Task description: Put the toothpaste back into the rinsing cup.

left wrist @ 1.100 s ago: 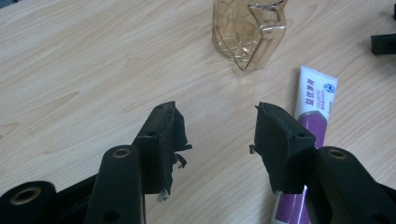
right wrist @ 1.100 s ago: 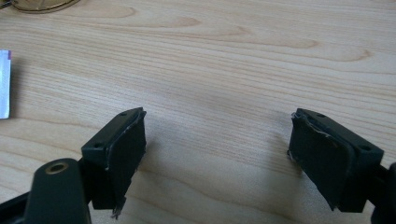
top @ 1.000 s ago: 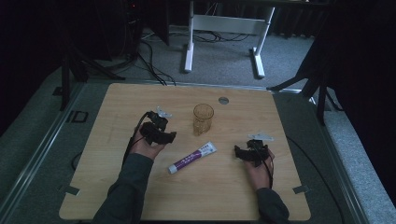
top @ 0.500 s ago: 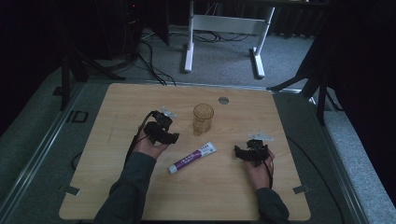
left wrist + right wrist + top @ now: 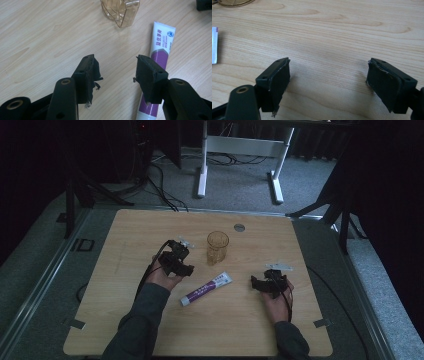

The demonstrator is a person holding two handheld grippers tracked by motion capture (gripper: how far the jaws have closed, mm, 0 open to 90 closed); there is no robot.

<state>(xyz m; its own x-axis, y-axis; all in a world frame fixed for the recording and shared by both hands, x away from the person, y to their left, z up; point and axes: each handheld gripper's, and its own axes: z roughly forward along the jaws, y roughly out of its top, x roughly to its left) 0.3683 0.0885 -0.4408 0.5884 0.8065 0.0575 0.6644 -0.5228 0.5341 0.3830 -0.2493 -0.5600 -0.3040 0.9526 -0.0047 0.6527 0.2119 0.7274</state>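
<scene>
In the high view, a toothpaste tube lies flat and slantwise near the middle of the wooden worktop, its white cap toward the person and its crimped end pointing up toward an amber tumbler that stands upright just beyond it; the two look set out close together so that either hand can reach them; the left gripper hangs over the worktop just left of the tumbler and above the tube's left side, angled toward both, which I judge to be an approach to the tube; the right gripper rests low at the tube's right, well apart from it, seemingly waiting its turn. In the left gripper view, the left gripper shows its jaws wide apart with bare wood between them; nothing is held and the pads touch nothing; the tube runs up beside and partly behind the right-hand jaw, and the tumbler sits near the top edge. In the right gripper view, the right gripper is likewise spread wide and empty over plain wood; a strip of the tube's crimped end peeks in at the left edge, apart from the jaws.
</scene>
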